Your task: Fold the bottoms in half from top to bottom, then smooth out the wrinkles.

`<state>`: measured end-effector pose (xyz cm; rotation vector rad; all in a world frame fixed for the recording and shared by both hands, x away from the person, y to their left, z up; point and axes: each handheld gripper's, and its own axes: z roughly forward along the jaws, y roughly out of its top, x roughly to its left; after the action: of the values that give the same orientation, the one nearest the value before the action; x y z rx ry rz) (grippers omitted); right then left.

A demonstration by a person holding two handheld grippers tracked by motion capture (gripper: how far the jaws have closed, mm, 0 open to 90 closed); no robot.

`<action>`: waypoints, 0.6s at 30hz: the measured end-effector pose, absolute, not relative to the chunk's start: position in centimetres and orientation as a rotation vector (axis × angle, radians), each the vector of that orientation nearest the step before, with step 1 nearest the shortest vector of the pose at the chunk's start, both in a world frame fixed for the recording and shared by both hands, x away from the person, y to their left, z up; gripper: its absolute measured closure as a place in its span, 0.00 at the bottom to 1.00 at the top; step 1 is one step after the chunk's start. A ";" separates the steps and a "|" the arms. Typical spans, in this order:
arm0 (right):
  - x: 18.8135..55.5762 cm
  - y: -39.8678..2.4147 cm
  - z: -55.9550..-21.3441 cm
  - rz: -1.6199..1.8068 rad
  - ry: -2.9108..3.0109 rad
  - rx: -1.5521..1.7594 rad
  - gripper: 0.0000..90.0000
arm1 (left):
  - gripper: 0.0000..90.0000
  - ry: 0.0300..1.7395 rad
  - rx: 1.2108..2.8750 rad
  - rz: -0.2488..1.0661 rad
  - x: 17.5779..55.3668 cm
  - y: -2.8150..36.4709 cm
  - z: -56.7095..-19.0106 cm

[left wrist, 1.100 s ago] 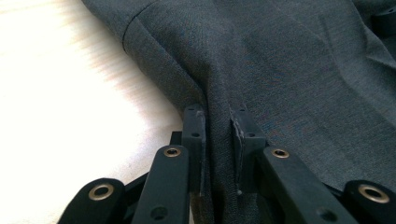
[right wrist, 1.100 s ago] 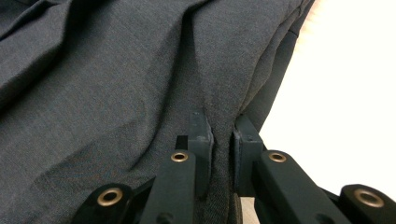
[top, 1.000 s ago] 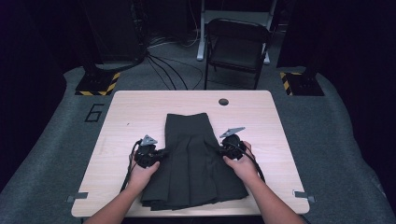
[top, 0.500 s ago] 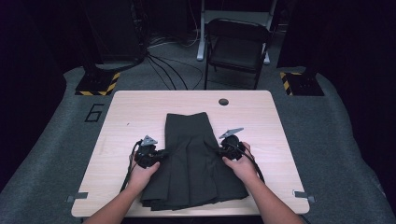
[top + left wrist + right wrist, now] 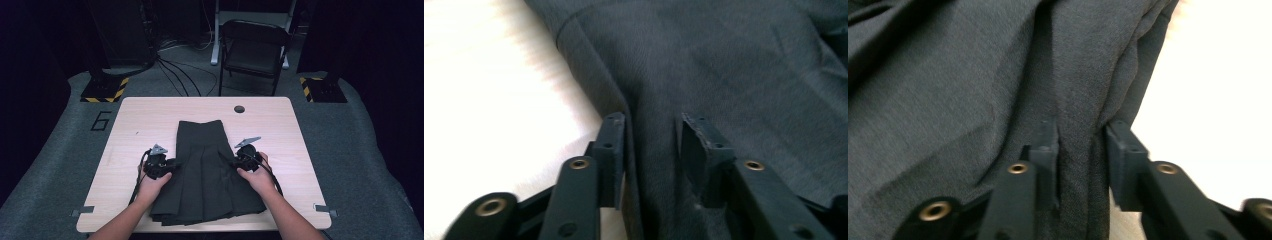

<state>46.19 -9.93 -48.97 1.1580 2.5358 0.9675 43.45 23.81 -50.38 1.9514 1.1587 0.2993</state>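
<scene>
Wooden table [image 5: 150, 125] | grey carpet [image 5: 55, 150] | chair [image 5: 255, 50] behind | both claws spread, just opening over skirt [image 5: 207, 170] edges

Quick count of what's here: one skirt [image 5: 207, 170], dark grey and pleated, and it's the single piece of clothing on the one counter [image 5: 145, 120]. Two grippers, the left gripper [image 5: 172, 164] and the right gripper [image 5: 235, 161], each with two black jaws, so four jaws total, and each with one grey three-cornered plate on top. Two hands, two forearms. One round hole [image 5: 239, 109] in the counter. Behind it there's one folding chair [image 5: 255, 50], plus two black stands with yellow stripes [image 5: 105, 90], and one "6" [image 5: 101, 120] on the floor.
</scene>
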 end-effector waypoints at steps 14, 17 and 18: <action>46.3 -9.6 -47.3 1.013 2.497 1.144 0.56 | 0.50 1.162 1.940 0.349 44.8 23.5 -49.0; 46.7 -9.4 -46.5 1.009 2.482 1.134 0.55 | 0.49 1.152 1.932 0.366 45.2 23.3 -48.5; 46.8 -9.4 -46.4 1.010 2.483 1.125 0.55 | 0.49 1.147 1.939 0.371 45.4 23.3 -48.2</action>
<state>46.80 -9.41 -46.36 1.1250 2.4826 1.0099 45.39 23.25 -48.24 1.9386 1.1470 0.3711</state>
